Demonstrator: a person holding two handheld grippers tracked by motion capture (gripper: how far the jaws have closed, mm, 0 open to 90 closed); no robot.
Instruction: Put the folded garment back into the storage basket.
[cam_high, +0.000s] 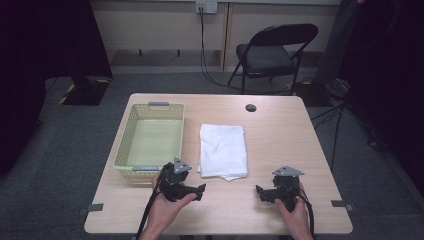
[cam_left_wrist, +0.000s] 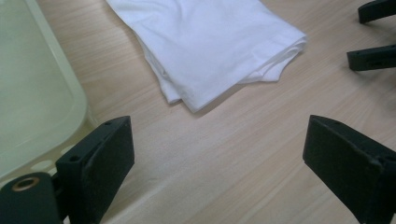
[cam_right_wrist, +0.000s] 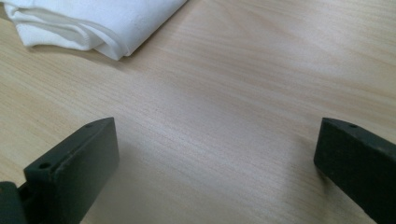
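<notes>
A folded white cloth (cam_high: 223, 150) lies flat in the middle of the wooden table (cam_high: 285, 135). Left of it stands a pale green plastic basket (cam_high: 126, 134) with nothing in it. My left gripper (cam_high: 192, 182) is held just above the table near the basket's front corner, jaws open, nothing between them. In the left gripper view the cloth (cam_left_wrist: 210, 42) lies ahead of that gripper (cam_left_wrist: 219, 158), with the basket (cam_left_wrist: 37, 93) at its left. My right gripper (cam_high: 265, 192) hovers at the front right, open and empty. The right gripper view has bare wood between its jaws (cam_right_wrist: 215, 163) and the cloth's corner (cam_right_wrist: 93, 18) farther off.
A round black grommet (cam_high: 250, 107) sits near the table's far edge. A black folding chair (cam_high: 272, 50) stands on the floor behind the table. The other gripper's black jaws (cam_left_wrist: 373, 56) appear at the top right of the left gripper view.
</notes>
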